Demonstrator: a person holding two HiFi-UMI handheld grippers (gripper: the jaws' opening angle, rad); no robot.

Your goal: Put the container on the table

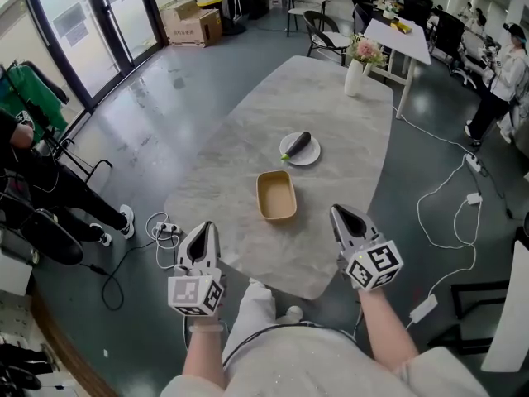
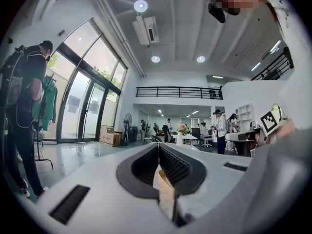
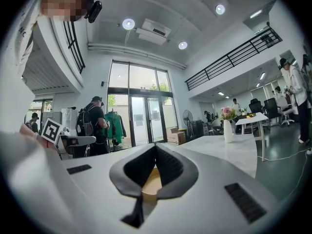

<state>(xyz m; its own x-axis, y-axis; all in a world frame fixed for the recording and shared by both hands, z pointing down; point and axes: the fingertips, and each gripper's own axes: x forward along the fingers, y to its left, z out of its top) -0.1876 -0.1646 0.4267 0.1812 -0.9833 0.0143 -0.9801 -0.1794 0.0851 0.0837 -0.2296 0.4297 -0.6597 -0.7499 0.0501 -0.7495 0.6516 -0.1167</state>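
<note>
A tan, oblong, empty container (image 1: pixel 276 195) stands on the grey marble table (image 1: pixel 240 147), near its front end. My left gripper (image 1: pixel 204 230) hangs level at the table's front left edge, jaws shut and empty. Just off the front right edge, my right gripper (image 1: pixel 343 215) is also shut with nothing in it. Both point toward the container from a short way back. In the left gripper view the container (image 2: pixel 163 184) shows low behind the closed left gripper (image 2: pixel 158 145). The right gripper view has the container (image 3: pixel 152 182) behind the closed right gripper (image 3: pixel 156 146).
Beyond the container a white plate (image 1: pixel 307 154) carries a dark eggplant (image 1: pixel 298 145). A white vase of flowers (image 1: pixel 355 74) stands at the table's far end. Cables and a power strip (image 1: pixel 165 226) lie on the floor at left. People stand at left (image 1: pixel 33 180) and right (image 1: pixel 502 77).
</note>
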